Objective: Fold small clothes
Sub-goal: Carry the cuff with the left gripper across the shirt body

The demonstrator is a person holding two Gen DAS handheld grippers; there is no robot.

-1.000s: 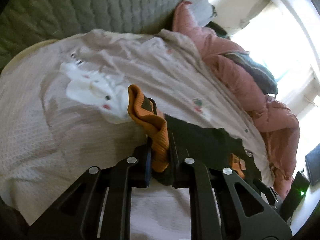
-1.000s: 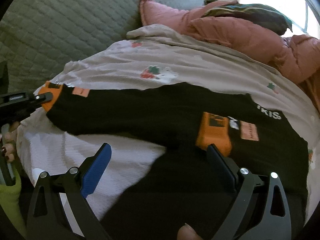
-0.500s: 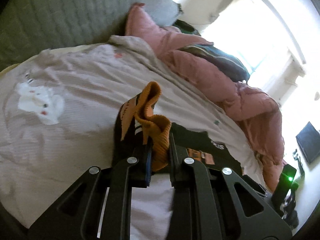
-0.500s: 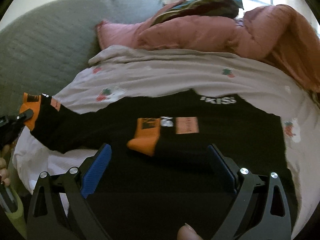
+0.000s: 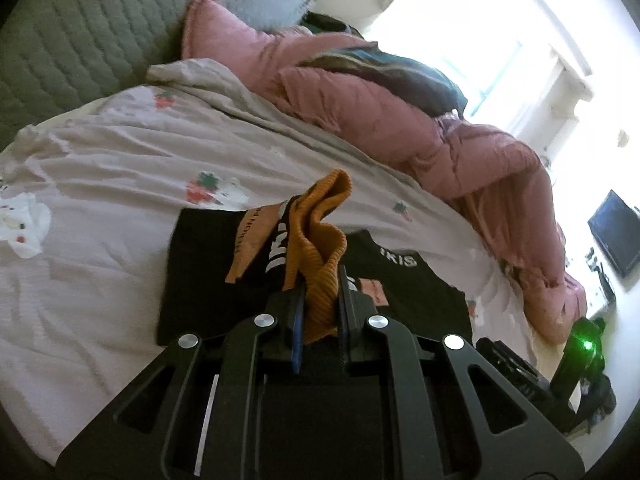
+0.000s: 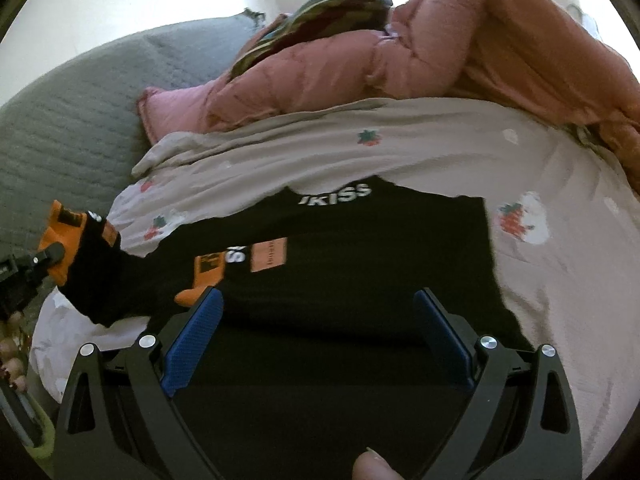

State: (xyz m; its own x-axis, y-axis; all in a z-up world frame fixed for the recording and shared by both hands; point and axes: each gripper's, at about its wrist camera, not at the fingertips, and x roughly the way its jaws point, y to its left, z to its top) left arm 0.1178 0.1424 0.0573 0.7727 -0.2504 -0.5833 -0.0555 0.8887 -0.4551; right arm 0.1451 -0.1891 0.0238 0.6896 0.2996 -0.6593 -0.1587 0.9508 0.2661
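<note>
In the left wrist view, the left gripper (image 5: 320, 300) is seen clamped tight on the ribbed orange cuff (image 5: 320, 256) of the small black long-sleeved top (image 5: 208, 276), which is spread on the pale strawberry-print bedsheet (image 5: 100, 184); since a second ago the cuff has been carried from beyond the garment's edge to above its printed chest, so the sleeve fold is judged nearly complete. In the right wrist view, the right gripper (image 6: 316, 336) is shown wide open and empty over the top's black body, the other orange cuff (image 6: 200, 280) already laid across the chest.
</note>
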